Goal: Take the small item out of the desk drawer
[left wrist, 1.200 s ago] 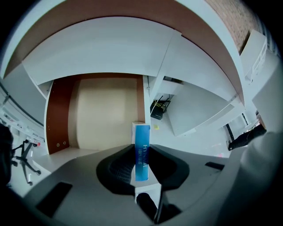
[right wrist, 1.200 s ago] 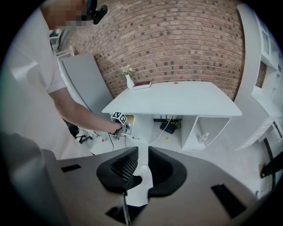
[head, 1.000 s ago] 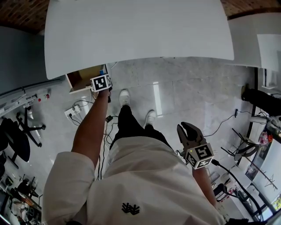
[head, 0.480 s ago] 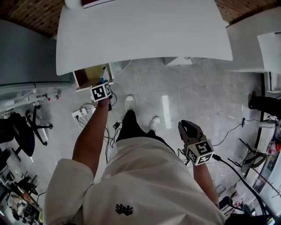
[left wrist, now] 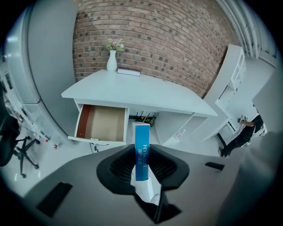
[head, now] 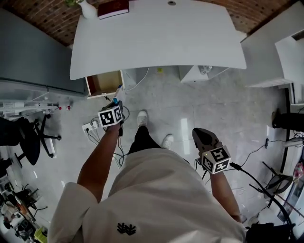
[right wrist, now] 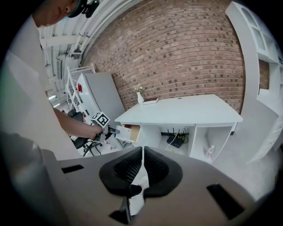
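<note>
My left gripper point(left wrist: 142, 161) is shut on a small blue and white box point(left wrist: 142, 150), which stands upright between the jaws. It hovers just in front of the open desk drawer point(left wrist: 101, 123), whose brown inside looks bare. In the head view the left gripper point(head: 115, 102) is below the drawer point(head: 103, 83), under the left end of the white desk point(head: 156, 35). My right gripper point(head: 197, 133) hangs low by the person's right side. Its jaws point(right wrist: 142, 165) are closing, almost together, with nothing between them.
A vase point(left wrist: 111, 60) and a red book point(head: 113, 8) sit on the desk's far edge. A router and cables point(right wrist: 177, 140) lie under the desk. A power strip point(head: 91, 126) and an office chair point(head: 28, 142) are on the floor at left. White shelving point(left wrist: 232, 84) stands at right.
The left gripper has drawn back from the drawer toward the person with the blue box. The right gripper's jaws have come together. The view has backed away from the desk.
</note>
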Demonstrator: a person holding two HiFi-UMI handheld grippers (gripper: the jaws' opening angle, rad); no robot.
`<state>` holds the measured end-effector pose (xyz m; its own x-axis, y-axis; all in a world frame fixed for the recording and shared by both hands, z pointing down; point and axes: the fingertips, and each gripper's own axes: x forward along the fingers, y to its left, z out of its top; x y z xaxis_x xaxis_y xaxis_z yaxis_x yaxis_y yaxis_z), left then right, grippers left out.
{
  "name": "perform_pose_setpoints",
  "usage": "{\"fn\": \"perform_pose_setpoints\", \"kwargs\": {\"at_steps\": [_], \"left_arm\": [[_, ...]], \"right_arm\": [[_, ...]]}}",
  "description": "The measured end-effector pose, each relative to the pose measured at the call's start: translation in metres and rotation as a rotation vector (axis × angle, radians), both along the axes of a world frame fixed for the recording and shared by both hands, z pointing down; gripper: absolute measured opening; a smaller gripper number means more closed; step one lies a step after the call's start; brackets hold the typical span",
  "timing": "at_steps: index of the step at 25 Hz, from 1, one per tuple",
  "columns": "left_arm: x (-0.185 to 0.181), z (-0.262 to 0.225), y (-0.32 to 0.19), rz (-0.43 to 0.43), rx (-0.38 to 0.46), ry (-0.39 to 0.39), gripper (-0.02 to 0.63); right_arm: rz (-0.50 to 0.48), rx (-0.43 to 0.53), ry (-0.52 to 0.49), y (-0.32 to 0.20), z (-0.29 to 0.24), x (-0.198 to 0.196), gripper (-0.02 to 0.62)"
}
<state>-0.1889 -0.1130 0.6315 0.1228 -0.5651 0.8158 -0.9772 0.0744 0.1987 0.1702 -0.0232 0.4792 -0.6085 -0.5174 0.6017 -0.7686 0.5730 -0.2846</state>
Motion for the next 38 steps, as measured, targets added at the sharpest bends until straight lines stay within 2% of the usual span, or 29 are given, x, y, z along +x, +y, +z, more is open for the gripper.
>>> {"fn": "perform_pose_setpoints", "kwargs": {"at_steps": [10, 19, 26, 38], "left_arm": [[0.065, -0.065, 0.103, 0.13, 0.04, 0.05, 0.095], [0.108, -0.102, 0.181, 0.184, 0.045, 0.066, 0.095], [0.119, -0.113, 0.21, 0.196, 0.046, 0.084, 0.095], [0.124, -0.112, 0.219, 0.188, 0.065, 0.097, 0.095]], "right_arm": [[-0.112, 0.042, -0.014, 0.05, -0.005, 0.027, 0.035], [-0.17, 0.074, -0.038, 0.095, -0.012, 0.028, 0.032], [-0.185, 0.087, -0.048, 0.113, -0.016, 0.024, 0.029], [-0.231, 0.107, -0.039, 0.124, -0.013, 0.011, 0.029]]}}
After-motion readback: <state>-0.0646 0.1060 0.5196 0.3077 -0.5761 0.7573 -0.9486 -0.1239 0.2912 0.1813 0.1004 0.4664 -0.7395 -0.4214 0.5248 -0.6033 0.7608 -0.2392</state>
